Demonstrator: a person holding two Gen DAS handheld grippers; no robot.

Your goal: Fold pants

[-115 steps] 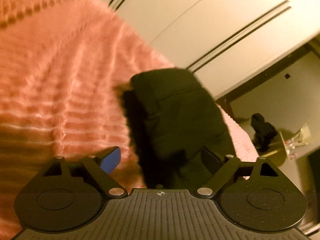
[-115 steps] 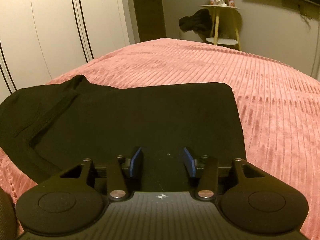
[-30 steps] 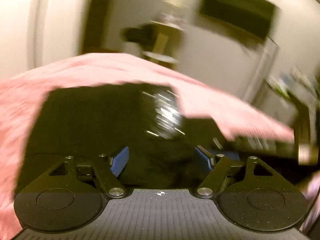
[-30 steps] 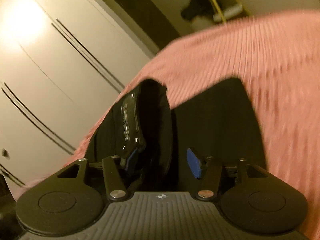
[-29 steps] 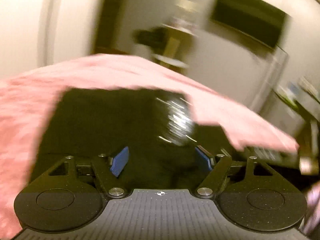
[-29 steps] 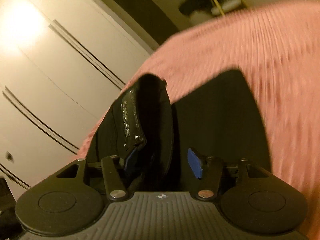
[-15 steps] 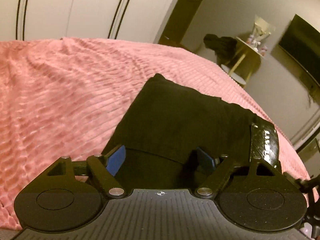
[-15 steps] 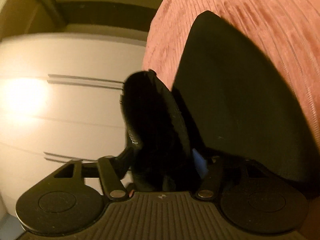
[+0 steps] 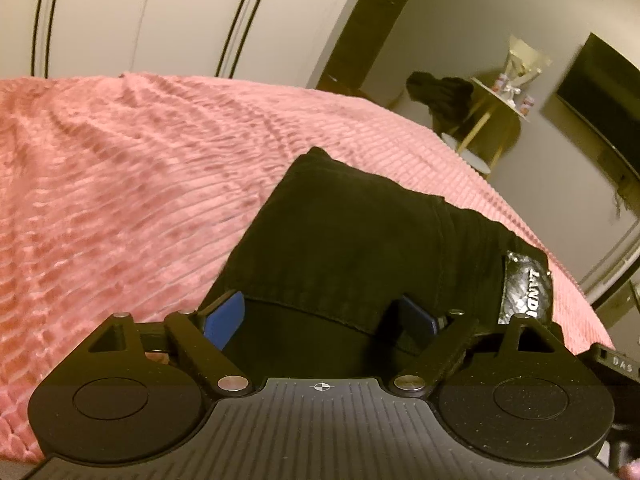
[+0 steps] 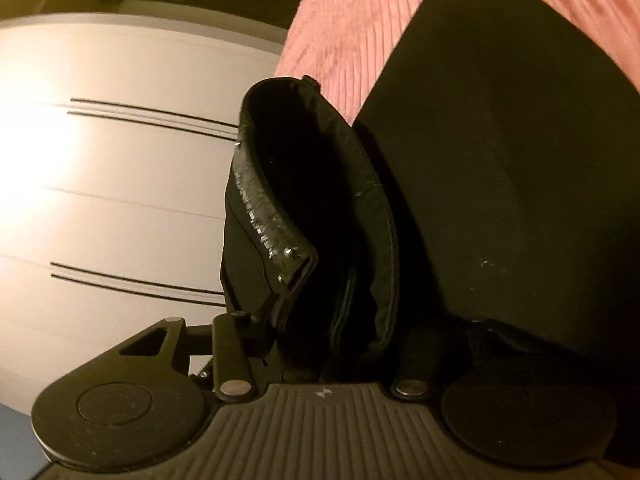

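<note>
Black pants (image 9: 360, 240) — one; tongs — two.

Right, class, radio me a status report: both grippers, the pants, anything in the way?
Left gripper open over black pants. Right gripper shut on pants, waistband lifted. Pants part-folded on pink bedspread. Nothing in the way.

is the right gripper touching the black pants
Touching. The right wrist view shows a raised fold of the black pants running down between the fingers of the right gripper, with no gap visible; the fabric hides its pads.
</note>
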